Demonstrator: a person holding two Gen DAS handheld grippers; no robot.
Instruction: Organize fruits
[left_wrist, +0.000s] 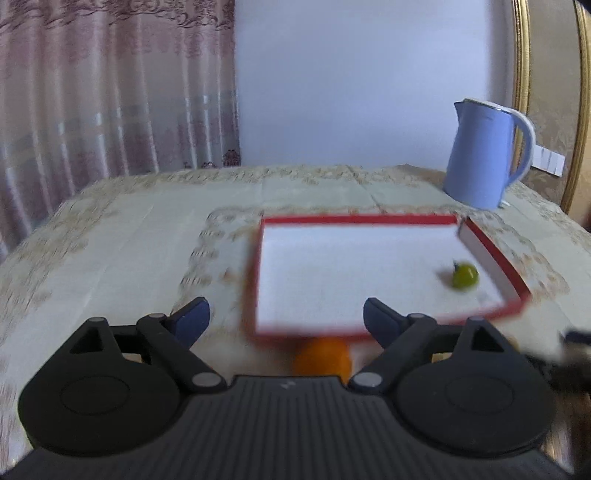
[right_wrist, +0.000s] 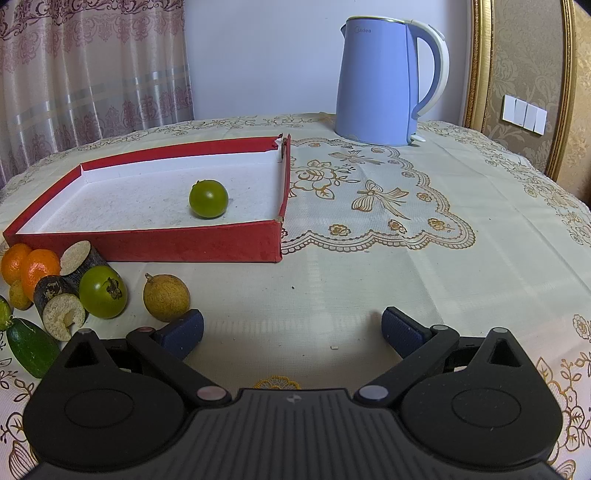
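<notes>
Fruit already sorted: one small green fruit (right_wrist: 208, 198) lies loose on the white floor of the red box (right_wrist: 147, 245), nearer its right wall than its left.
Fruit left to sort: a pile sits on the worktop (right_wrist: 369, 266) just outside the box's near wall, toward its left corner: two oranges (right_wrist: 29, 264), a second green fruit (right_wrist: 102, 297), a tan round fruit (right_wrist: 166, 297), two dark cut stalk pieces (right_wrist: 59, 310) and a cucumber end (right_wrist: 31, 350).
Nearest to you: the tan fruit, just ahead of the right gripper's (right_wrist: 291, 328) left finger; the rest lie further left.
Right gripper: jaws spread wide, nothing between them, aimed at bare cloth right of the pile.
Left gripper (left_wrist: 286, 317): jaws wide apart and empty, facing the box; the view is blurred. An orange (left_wrist: 321, 356) shows just under the box's near edge, between the fingers but not touched.
Long axis: the round fruits have none that matters; the cucumber end lies slanted.
Judgement: each gripper has fruit close by, so either could pick next.
Bystander: the blue kettle (right_wrist: 384, 81) stands well behind the box.
</notes>
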